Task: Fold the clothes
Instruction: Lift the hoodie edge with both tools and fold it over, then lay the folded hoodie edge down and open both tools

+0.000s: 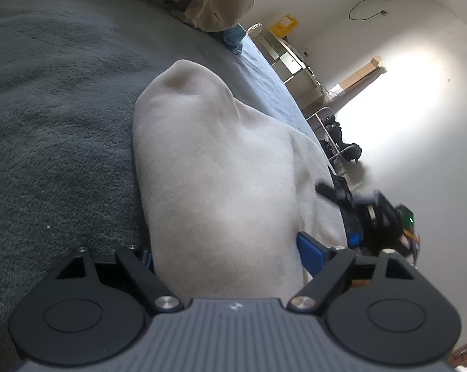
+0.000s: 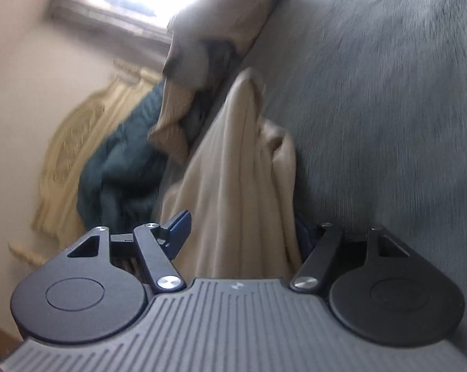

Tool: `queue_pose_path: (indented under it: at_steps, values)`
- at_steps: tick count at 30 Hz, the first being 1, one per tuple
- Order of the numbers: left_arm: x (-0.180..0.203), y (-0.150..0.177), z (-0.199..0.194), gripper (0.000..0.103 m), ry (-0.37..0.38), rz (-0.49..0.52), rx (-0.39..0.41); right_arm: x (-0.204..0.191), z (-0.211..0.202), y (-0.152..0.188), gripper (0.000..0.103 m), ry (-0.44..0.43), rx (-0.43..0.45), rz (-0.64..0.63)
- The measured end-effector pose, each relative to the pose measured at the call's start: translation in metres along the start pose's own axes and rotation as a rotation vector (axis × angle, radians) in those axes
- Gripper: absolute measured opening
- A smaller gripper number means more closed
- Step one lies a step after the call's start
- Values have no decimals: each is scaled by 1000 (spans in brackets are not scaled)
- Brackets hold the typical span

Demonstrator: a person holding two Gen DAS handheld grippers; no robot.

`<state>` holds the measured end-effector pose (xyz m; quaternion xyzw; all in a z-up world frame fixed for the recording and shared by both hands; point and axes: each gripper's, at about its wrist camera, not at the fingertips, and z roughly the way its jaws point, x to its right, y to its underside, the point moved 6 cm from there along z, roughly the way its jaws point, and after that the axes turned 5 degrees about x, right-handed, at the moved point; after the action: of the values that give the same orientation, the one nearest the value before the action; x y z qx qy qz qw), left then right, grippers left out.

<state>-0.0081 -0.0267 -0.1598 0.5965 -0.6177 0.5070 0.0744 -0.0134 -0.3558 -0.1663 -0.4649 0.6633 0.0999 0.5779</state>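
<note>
A cream garment (image 1: pixel 215 161) lies humped on the grey blanket (image 1: pixel 54 108) of a bed. It runs between the wide-set jaws of my left gripper (image 1: pixel 230 248); the right blue pad (image 1: pixel 311 249) shows bare beside the cloth and the left pad is hidden behind it. In the right wrist view the same garment (image 2: pixel 233 179) is bunched in long folds between the jaws of my right gripper (image 2: pixel 242 232), which stand apart and loose around it. That right gripper (image 1: pixel 351 198) also shows, blurred, at the garment's far edge in the left wrist view.
A heap of beige clothes (image 1: pixel 218 0) and a blue cloth (image 1: pixel 233 40) lie at the bed's far end. Shelving (image 1: pixel 292 59) stands past the bed edge. A dark teal garment (image 2: pixel 125 161) and tan clothes (image 2: pixel 221 24) sit by a carved headboard (image 2: pixel 78 142).
</note>
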Motion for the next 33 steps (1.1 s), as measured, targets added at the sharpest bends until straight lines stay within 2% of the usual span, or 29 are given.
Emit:
queue_pose_path:
  at_steps: [5,10,12,14,15,16,21,28,33]
  values:
    - [-2,-1,2,84,18,6,-4,-9,-10,23,69,-71,-102,-63]
    - [-1,-1,3,84,21,8,-4,-7,8,10,69,-138,-139,4]
    - [2,2,-1,84,17,4,-4,-6,19,3,64,-155,-149,12]
    - [4,4,-4,82,10,-2,-6,-6,27,2,54,-146,-160,-2]
    - [5,4,-6,82,2,1,-7,-5,28,2,45,-131,-158,-5]
    - [6,5,-7,82,-9,9,-6,-6,29,2,41,-130,-157,-8]
    - [14,9,-13,79,-48,41,2,-17,25,6,29,-120,-102,-15]
    - [28,4,-11,79,-11,31,-18,-73,16,2,27,-106,-45,-179]
    - [43,4,7,79,31,25,-34,-81,-1,-9,27,-83,-31,-203]
